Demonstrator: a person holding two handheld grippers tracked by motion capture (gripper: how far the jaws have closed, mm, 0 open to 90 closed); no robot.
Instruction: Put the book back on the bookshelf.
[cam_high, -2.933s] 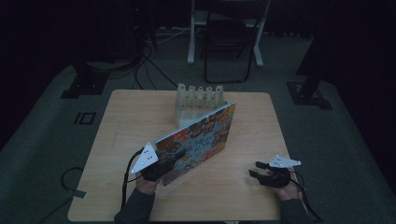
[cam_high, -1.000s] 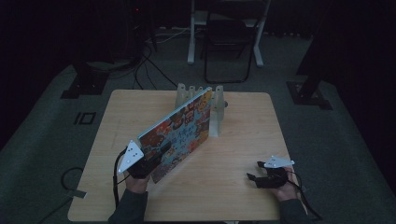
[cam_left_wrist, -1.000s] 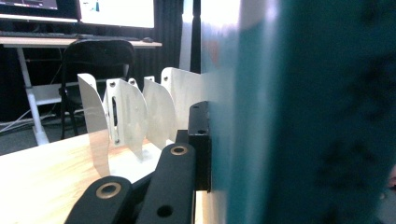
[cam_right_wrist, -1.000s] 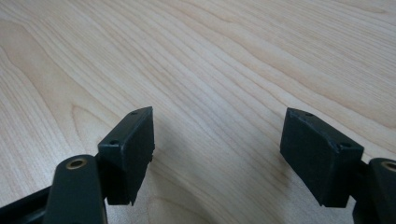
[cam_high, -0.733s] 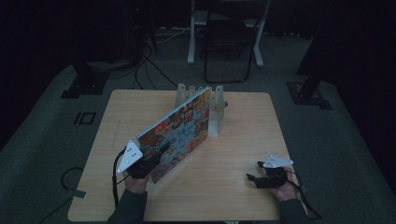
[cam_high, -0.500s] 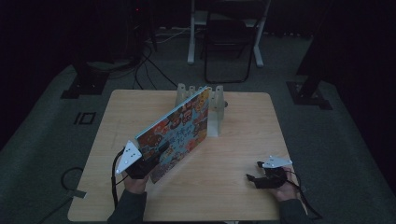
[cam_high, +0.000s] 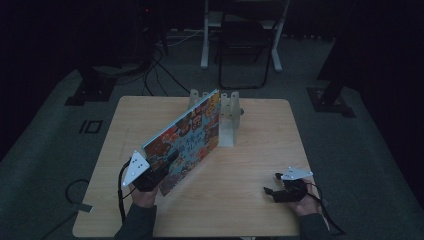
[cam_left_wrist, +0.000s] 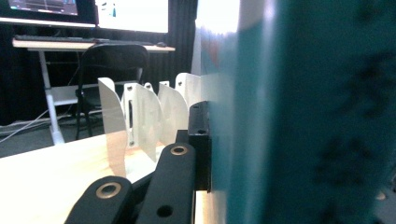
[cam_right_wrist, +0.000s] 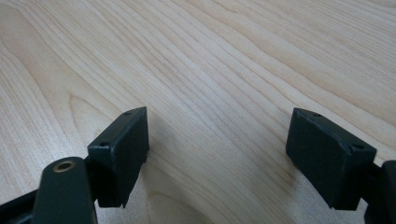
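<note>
The left claw clamps the colourful picture-covered book, tilted, its far end at the white slotted rack (right claw spread apart, low over the pale wooden counter).

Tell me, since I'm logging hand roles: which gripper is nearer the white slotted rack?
Left. The left gripper holds the picture book, whose far end reaches the white slotted rack; the right gripper rests open near the table's front right edge.

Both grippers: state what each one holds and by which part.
The left gripper clamps the colourful book at its near lower corner, the book on edge. The right gripper is open over the table, holding nothing.
</note>
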